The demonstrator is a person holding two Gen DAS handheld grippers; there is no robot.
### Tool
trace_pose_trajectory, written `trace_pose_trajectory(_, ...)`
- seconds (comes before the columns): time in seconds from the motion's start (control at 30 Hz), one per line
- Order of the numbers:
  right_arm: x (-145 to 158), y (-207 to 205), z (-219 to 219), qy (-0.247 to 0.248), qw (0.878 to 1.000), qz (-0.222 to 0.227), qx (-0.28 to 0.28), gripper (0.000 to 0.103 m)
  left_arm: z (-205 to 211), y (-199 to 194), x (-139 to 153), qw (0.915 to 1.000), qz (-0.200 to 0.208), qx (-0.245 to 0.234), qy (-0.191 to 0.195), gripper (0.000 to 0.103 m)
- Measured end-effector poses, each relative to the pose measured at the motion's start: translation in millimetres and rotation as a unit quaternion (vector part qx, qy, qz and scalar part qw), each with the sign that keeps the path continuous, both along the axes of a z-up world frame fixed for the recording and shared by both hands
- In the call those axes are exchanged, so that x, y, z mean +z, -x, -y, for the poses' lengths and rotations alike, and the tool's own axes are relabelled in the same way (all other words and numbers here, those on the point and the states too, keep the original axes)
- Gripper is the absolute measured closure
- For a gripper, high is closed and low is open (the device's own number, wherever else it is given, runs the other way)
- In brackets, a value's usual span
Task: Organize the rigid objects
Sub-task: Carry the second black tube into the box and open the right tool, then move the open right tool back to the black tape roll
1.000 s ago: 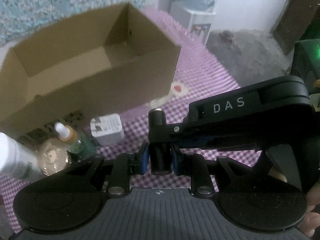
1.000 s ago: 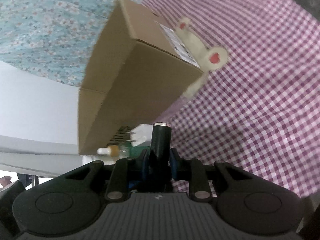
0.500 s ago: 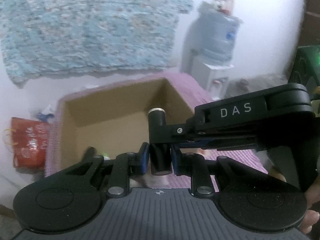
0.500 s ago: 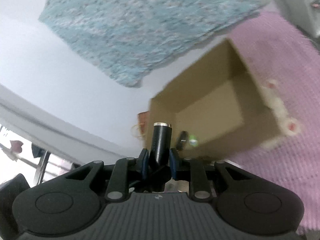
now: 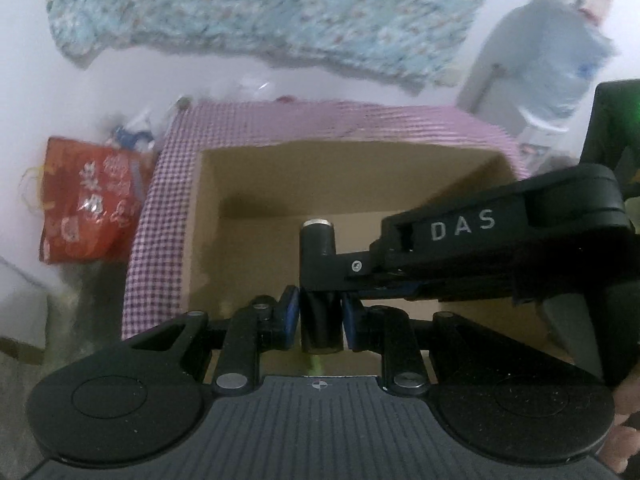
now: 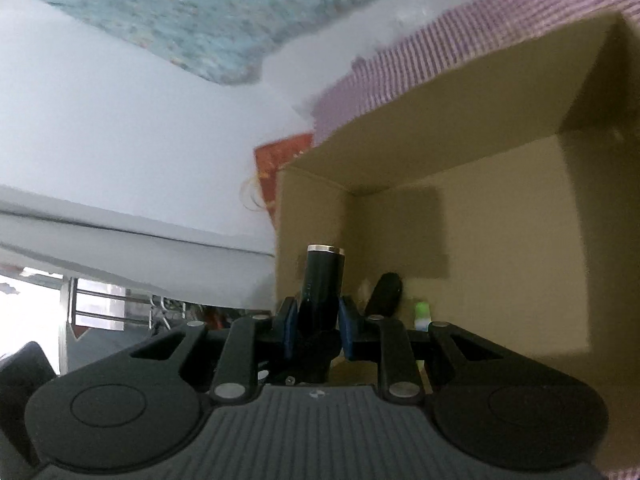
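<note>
The table with a pink checked cloth (image 5: pixel 160 216) carries an open cardboard box (image 5: pixel 208 216), seen from above by both cameras. Above the box, the left gripper (image 5: pixel 320 316) pinches a black cylinder (image 5: pixel 318 248) between its blue pads; an arm marked "DAS" (image 5: pixel 500 232) goes from it to the right. The right gripper (image 6: pixel 318 324) pinches a similar black cylinder (image 6: pixel 323 276). Inside the box lie a dark object (image 6: pixel 384 292) and a small green-capped thing (image 6: pixel 422 312).
</note>
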State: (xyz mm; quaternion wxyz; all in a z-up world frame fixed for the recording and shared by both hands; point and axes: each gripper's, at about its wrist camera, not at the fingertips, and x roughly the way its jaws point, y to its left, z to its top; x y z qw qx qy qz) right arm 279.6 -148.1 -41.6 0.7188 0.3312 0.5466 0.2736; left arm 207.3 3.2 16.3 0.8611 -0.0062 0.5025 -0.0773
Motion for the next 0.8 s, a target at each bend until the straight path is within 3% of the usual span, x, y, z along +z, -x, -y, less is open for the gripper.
trace_pose_trajectory(0.2, -37.5, -36.7, -34.3, 0.014, 0.999, -0.043, 0.013, 0.079, -10.4, -26.3, -16.1, 0.9987, -0.024, 0.035, -0.028, 0.079)
trace_pose_trajectory(0.43, -66.9, -54.6, -62.0, 0.029, 0.998, -0.057, 0.024, 0.078, -16.1, -32.3, -21.2, 0.9982, -0.033, 0.043, -0.027, 0.078)
trace_pose_trajectory(0.63, -59.4, -47.2, -53.5, 0.033, 0.998, -0.049, 0.022, 0.077, -17.6, -25.1, -13.6, 0.9986, -0.025, 0.043, -0.015, 0.078)
trace_pose_trajectory(0.8, -30.7, -26.2, -22.8, 0.014, 0.999, -0.028, 0.006, 0.077, -16.3, -4.1, 6.1, 0.9993, -0.003, 0.036, 0.004, 0.076)
